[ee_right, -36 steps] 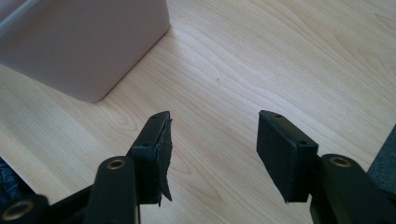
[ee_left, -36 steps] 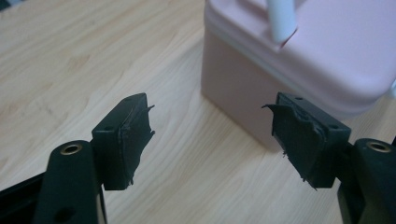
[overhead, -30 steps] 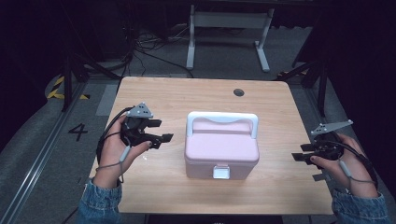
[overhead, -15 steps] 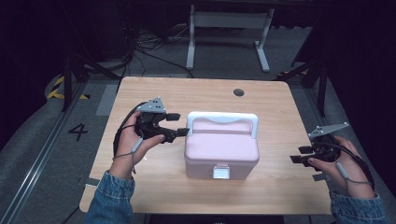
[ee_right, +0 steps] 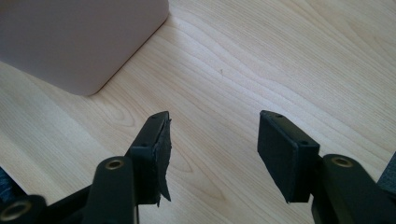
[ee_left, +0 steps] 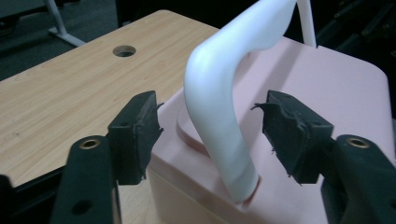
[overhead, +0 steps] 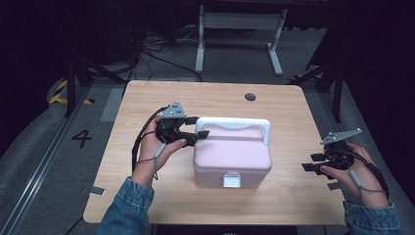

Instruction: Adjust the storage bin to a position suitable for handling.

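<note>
Pink box (overhead: 232,157) mid-table (overhead: 147,196), white handle (ee_left: 219,107) between spread left hand-held gripper (ee_left: 210,135); right hand-held gripper (ee_right: 212,149) likewise spread, well apart.

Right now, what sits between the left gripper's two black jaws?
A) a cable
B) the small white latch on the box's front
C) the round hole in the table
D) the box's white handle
D: in the left gripper view the open jaws of the left gripper stand on either side of the white handle of the pink box, not yet touching it.
</note>
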Tool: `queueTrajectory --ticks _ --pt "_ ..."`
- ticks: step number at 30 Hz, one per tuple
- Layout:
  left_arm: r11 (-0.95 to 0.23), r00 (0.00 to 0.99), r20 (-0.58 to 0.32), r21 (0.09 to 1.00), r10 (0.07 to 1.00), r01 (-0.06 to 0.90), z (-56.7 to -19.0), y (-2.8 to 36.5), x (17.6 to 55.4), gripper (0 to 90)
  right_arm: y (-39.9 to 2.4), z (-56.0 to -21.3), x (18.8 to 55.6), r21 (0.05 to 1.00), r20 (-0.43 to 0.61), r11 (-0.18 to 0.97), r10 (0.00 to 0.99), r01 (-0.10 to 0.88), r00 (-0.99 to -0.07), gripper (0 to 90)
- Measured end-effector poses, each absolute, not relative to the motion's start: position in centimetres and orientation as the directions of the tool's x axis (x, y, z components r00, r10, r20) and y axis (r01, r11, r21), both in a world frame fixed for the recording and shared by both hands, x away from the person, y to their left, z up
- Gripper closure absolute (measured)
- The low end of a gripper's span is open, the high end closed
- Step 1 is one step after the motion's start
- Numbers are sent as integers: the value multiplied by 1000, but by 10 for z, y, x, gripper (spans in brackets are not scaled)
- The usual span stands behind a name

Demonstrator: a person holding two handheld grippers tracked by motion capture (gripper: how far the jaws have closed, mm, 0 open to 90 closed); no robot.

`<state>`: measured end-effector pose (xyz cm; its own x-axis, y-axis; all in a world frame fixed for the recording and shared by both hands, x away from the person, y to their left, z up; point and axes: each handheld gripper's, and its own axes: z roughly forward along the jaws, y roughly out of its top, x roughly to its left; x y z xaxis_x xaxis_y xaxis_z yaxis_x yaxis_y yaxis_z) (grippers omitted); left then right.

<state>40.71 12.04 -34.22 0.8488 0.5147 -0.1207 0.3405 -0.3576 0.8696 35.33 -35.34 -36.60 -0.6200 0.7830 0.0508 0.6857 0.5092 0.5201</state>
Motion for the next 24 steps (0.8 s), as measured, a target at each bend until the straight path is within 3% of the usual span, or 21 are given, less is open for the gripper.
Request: queueTrajectory --ticks 6,11,24 --pt "-347 844 -128 872 521 346 -347 109 412 490 -353 -366 354 525 50 508 782 683 -621 457" --pt "-352 846 -123 871 519 343 -342 104 412 664 -354 -367 354 526 51 506 784 684 -619 457" --pt "-369 840 -82 873 536 320 -329 100 409 720 -354 -367 353 525 50 505 785 685 -617 457"
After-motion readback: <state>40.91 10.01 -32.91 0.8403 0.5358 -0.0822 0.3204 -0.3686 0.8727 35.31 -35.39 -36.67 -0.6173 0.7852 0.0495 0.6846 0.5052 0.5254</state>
